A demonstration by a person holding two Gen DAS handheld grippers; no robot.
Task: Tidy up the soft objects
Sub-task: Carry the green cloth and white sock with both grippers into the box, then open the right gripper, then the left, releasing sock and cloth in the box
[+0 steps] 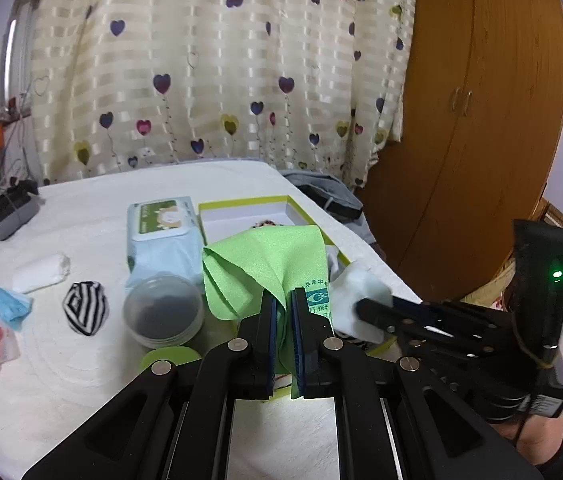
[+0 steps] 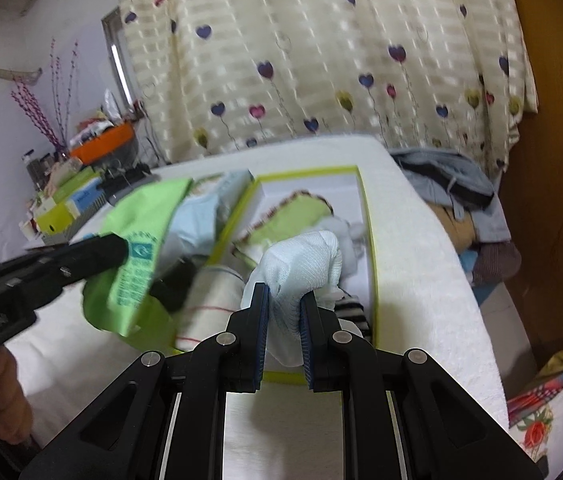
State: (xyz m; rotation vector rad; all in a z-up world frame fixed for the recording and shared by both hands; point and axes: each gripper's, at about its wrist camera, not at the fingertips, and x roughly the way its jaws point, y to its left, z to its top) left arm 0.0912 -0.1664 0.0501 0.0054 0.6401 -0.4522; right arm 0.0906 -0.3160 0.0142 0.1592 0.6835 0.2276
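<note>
**Tongs over an open box, each gripping a soft item**

Box (image 2: 365, 216), shallow, lime-rimmed, lidless, on a white-covered worktop (image 1: 81, 360). Inside: green cloth with dark trim (image 2: 301, 212), white fluff, a striped piece at the near end. Left tongs (image 1: 284, 300) clenched on a lime-green cloth (image 1: 265, 256), draped upward and fanned out above the box's near left corner, printed strip running along the tongs. Right tongs (image 2: 284, 300) clamped on a white sock (image 2: 305, 264), bunched, bulging up and away over the box's near end. Beside the box: wipes pack (image 1: 161, 224), round lidded tub (image 1: 163, 310), striped sock (image 1: 85, 306).
</note>
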